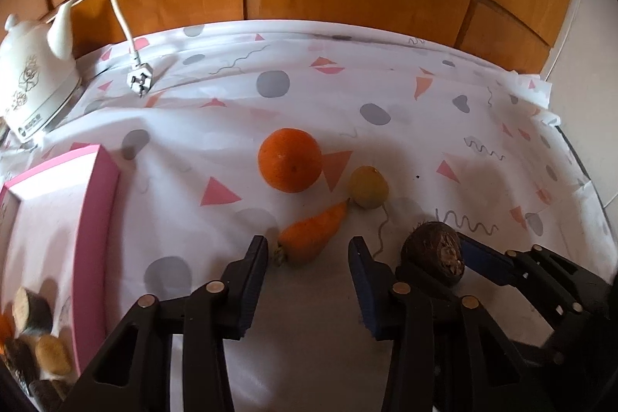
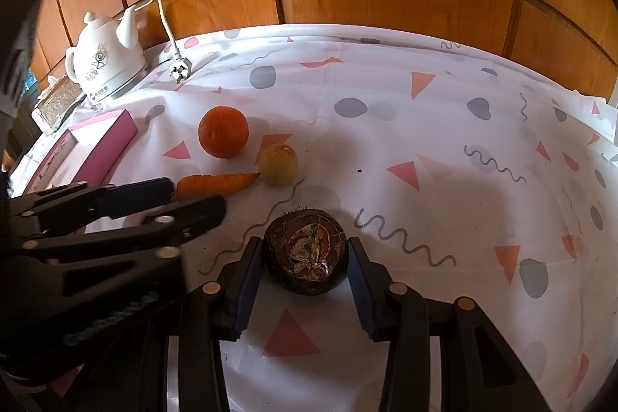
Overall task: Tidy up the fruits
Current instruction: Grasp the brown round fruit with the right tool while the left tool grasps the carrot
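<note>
Black jaws of our right gripper (image 2: 305, 257) pinch the taro (image 2: 306, 251) on the cloth (image 2: 425, 126). Our left gripper (image 1: 309, 250) stands spread, its jaws bracketing the carrot's (image 1: 313, 234) blunt end, not gripping it.

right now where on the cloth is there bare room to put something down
Free: the wide stretch of tablecloth right of the yellow fruit and dark root, out to the far edge. Crowded: the orange, carrot and pink box cluster on the left.

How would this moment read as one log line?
left gripper: open by carrot | right gripper: shut on taro | orange: on cloth
</note>
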A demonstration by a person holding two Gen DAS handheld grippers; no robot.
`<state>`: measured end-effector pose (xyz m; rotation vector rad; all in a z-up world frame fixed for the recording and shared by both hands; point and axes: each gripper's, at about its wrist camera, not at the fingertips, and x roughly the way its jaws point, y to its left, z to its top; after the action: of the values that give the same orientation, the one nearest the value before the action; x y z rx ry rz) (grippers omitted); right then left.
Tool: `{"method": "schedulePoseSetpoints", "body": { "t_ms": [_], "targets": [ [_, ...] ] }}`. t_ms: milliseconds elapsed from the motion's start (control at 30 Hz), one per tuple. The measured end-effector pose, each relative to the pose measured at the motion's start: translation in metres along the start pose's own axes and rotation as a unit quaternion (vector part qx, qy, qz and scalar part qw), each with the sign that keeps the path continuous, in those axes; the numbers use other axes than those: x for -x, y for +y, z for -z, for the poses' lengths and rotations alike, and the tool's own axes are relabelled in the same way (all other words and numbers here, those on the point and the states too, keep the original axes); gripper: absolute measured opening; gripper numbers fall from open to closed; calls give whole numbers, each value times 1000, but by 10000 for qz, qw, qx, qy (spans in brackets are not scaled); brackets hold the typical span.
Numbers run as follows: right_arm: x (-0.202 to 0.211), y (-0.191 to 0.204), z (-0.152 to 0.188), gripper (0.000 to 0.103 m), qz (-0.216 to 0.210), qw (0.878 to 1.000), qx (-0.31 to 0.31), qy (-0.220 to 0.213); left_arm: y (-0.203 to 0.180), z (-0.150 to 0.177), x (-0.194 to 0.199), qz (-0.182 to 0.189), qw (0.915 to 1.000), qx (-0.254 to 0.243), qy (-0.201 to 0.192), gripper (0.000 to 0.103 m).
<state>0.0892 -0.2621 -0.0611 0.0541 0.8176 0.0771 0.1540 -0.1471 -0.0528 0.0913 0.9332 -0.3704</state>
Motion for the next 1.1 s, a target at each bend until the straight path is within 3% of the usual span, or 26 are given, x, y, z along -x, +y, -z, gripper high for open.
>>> {"method": "schedulePoseSetpoints", "body": {
  "t_ms": [167,600,1100],
  "targets": [
    [-1,-1,1,44,-21,10000,-14,-6,-3,1,-3,-153,9998,-96,-128,26],
    [-3,4,0,45,127,9999,104,49,18,18,12,-408,9974,524,-280,26],
    [-3,2,0,44,77,10000,41,-11,16,21,9,-410,9973,461,-403,26]
  ]
}}
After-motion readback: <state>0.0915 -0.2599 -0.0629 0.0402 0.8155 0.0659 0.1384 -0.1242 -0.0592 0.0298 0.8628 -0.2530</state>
